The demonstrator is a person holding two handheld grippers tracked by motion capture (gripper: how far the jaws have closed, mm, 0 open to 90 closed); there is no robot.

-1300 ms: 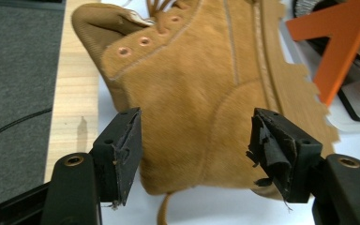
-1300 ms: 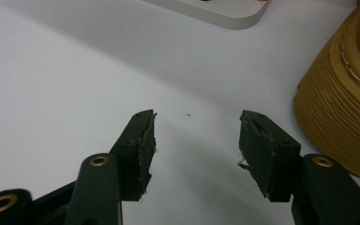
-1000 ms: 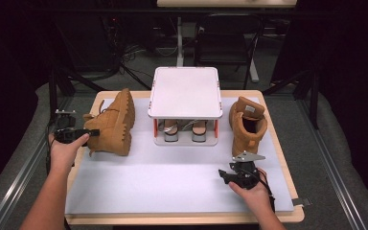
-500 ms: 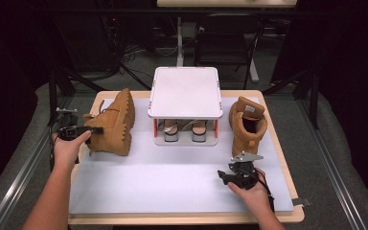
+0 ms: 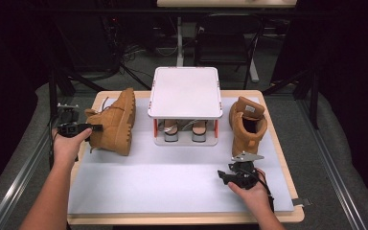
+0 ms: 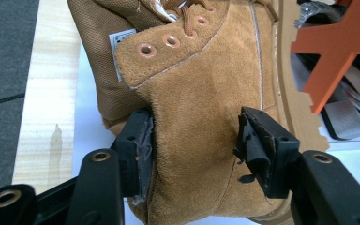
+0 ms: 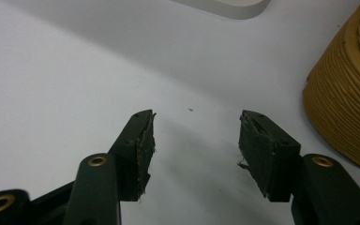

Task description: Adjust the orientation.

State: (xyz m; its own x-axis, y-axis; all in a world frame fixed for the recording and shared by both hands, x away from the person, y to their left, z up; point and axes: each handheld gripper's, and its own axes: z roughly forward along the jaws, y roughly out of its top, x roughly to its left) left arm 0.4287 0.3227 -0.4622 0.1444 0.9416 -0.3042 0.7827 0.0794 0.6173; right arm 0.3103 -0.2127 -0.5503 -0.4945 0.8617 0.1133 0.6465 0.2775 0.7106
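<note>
Tan boot [image 6: 206, 140] lies on its side at the table's [image 5: 182, 187] left, its heel between the left hand-held gripper [image 6: 194, 140], whose jaws have just been closing and now pinch it. Its toe is cut off. The right hand-held gripper [image 7: 194, 150] stays spread over bare table.

Rack [image 5: 184, 92]: white flat top, orange posts, at the middle back of the mat.
Under the rack: what looks like a pair of sandals [image 5: 186, 129].
Mat [image 5: 172, 184]: pale grey.
Table [image 5: 287, 187]: light wood.
</note>
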